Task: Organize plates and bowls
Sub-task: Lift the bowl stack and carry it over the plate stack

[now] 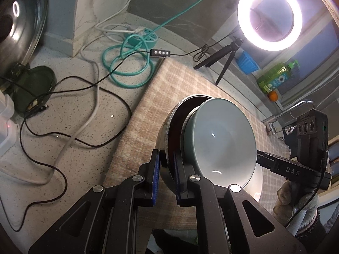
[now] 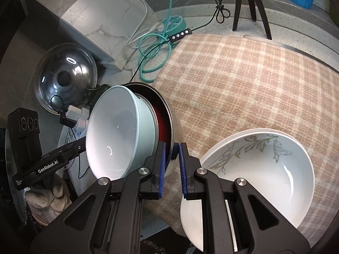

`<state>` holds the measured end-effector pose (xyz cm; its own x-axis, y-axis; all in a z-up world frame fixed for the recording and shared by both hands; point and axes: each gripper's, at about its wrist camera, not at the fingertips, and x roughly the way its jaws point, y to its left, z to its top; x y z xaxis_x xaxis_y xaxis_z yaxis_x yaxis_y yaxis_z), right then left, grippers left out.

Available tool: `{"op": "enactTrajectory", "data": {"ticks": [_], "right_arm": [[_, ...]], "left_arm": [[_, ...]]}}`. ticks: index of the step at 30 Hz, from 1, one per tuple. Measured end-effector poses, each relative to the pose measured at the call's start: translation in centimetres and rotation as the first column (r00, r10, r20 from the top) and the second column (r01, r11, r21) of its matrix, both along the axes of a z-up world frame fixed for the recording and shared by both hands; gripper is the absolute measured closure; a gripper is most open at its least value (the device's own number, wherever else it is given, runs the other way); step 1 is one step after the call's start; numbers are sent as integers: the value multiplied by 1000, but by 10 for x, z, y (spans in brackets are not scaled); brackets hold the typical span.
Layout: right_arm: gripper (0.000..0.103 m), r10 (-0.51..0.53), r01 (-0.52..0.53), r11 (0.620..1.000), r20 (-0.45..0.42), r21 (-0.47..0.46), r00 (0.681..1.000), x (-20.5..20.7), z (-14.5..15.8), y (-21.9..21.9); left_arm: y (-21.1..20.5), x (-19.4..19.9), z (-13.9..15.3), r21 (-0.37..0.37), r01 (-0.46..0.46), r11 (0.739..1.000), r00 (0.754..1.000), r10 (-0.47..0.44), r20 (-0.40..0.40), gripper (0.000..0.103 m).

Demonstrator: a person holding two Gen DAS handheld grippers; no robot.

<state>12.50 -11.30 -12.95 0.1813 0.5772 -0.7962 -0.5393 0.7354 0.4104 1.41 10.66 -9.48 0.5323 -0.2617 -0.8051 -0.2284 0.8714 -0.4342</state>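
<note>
A steel bowl (image 1: 168,122) with a dark red inside hangs tilted above the checked cloth (image 1: 169,80). A pale blue-green bowl (image 1: 220,139) is nested in it. My left gripper (image 1: 166,156) is shut on the steel rim, one blue pad inside and one outside. My right gripper (image 2: 172,148) is shut on the opposite side of the same steel bowl (image 2: 177,124), beside the pale bowl (image 2: 112,131). A white bowl with a leaf pattern (image 2: 264,169) rests on the cloth (image 2: 243,80) below my right gripper.
A ring light (image 1: 270,15) on a tripod stands at the back of the counter. A teal power strip with coiled cables (image 1: 144,37) lies left of the cloth. A glass pot lid (image 2: 65,78) leans at the left. A green soap bottle (image 1: 275,77) and a tap (image 1: 296,105) are at the right.
</note>
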Motion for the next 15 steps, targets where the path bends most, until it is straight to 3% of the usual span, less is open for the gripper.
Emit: {"op": "enactTrajectory", "data": {"ticks": [15], "right_arm": [[90, -120, 118, 992, 26, 43, 992, -17, 24, -71]], "left_arm": [[-51, 17, 30, -1, 126, 992, 990, -126, 69, 93]]}}
